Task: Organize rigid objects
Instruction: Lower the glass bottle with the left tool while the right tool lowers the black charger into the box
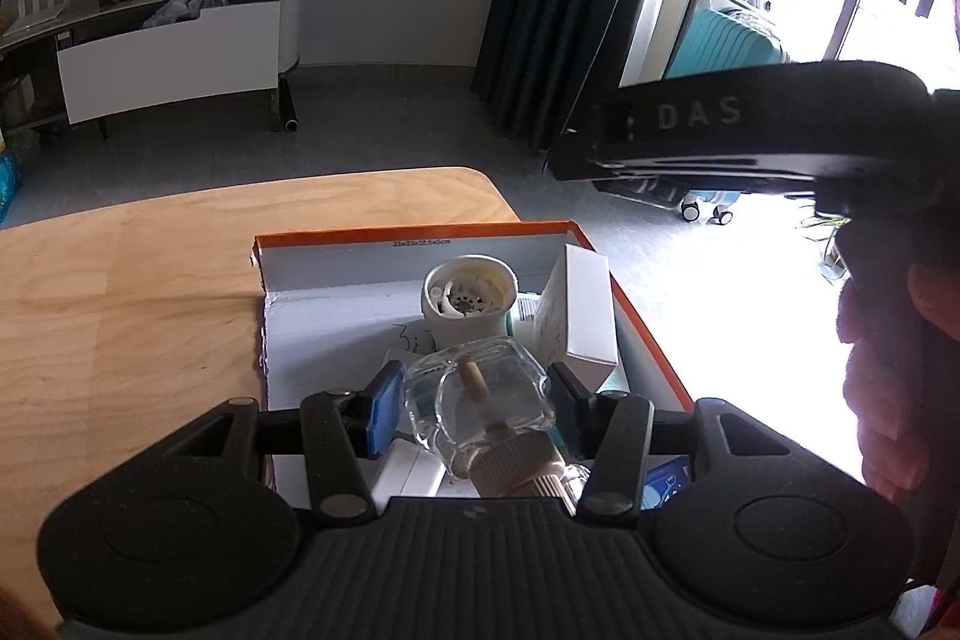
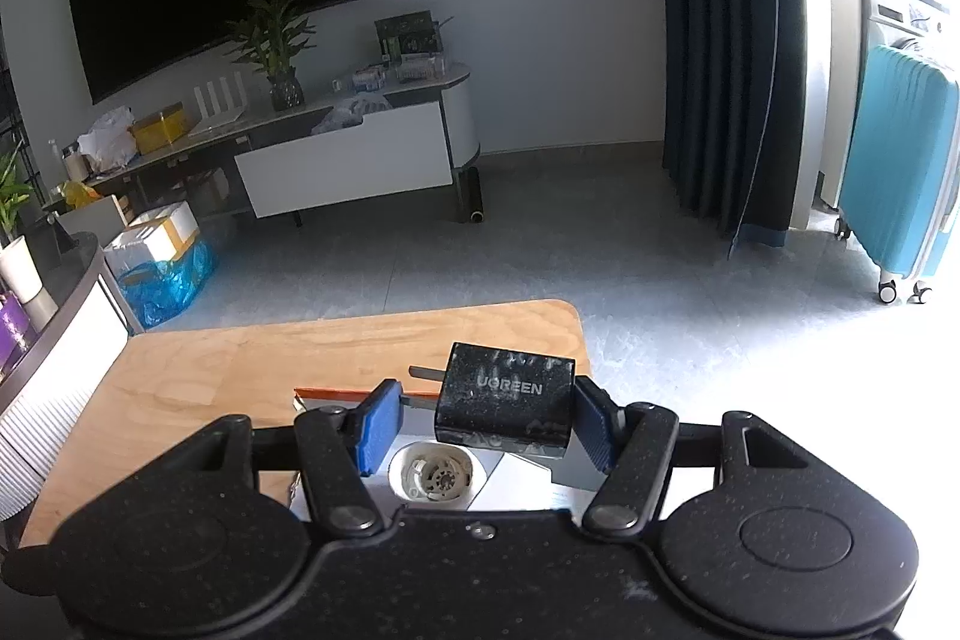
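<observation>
We record the left gripper positioned over the orange-edged cardboard box, which sits at the far right corner of the wooden table. Between its blue-padded fingers sits a clear glass bottle with a beige ribbed cap, the cap end pointing back toward the camera; the left pad touches the glass, and the right finger lies against its other side, so we judge the fingers clamped on the bottle. Inside the box, beyond the bottle, we note a cream round cup-shaped part standing with its opening up, and just to its right a white carton leaning tilted against the box's right wall. Flat white and blue-printed items lie beneath the bottle; we cannot identify them. From the right wrist view, the right gripper carries a black UGREEN charger, its metal prongs pointing left. The charger rests against the right finger, while a visible gap separates it from the left pad; we cannot tell whether the fingers are truly closed on it. The charger hangs above the box, whose orange rim and cream cup-shaped part show directly below it.
</observation>
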`<state>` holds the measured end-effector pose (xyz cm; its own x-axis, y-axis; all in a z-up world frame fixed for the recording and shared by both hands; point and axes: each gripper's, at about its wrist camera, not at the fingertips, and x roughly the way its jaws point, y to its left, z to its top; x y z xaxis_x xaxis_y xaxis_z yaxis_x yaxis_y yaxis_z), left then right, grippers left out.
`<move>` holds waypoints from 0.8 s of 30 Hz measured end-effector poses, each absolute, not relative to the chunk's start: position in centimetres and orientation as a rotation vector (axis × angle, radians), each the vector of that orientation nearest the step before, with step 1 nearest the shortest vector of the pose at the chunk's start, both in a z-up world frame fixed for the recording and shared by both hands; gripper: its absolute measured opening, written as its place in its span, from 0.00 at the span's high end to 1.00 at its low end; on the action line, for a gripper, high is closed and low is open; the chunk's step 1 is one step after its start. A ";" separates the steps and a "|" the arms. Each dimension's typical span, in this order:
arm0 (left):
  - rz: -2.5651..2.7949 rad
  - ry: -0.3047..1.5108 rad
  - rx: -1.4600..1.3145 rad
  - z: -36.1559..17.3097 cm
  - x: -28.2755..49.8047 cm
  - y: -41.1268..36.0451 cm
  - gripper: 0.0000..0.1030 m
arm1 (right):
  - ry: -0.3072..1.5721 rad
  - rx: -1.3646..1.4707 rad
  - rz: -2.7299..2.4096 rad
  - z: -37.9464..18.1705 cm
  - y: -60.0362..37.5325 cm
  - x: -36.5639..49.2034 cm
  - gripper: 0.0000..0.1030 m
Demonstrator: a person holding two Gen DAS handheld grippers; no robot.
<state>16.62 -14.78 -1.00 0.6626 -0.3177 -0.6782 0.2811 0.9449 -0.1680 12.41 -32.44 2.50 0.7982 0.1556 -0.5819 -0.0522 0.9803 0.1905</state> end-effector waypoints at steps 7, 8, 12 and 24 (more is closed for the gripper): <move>-0.342 0.787 -0.053 -1.4 17.0 -14.9 0.50 | 0.680 0.168 0.128 2.5 -32.5 14.4 0.29; -0.341 0.788 -0.054 -1.5 17.1 -14.8 0.50 | 0.685 0.170 0.127 2.4 -32.6 14.7 0.29; -0.340 0.793 -0.055 -1.6 17.2 -14.8 0.50 | 0.712 0.174 0.134 2.4 -32.7 15.8 0.29; -0.336 0.794 -0.058 -1.7 17.3 -14.8 0.50 | 0.692 0.181 0.113 3.2 -33.5 14.8 0.25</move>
<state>17.27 -14.85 -1.71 0.6505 -0.3175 -0.6900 0.2745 0.9453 -0.1762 14.83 -33.50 3.24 0.7648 0.1632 -0.6233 -0.0432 0.9782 0.2031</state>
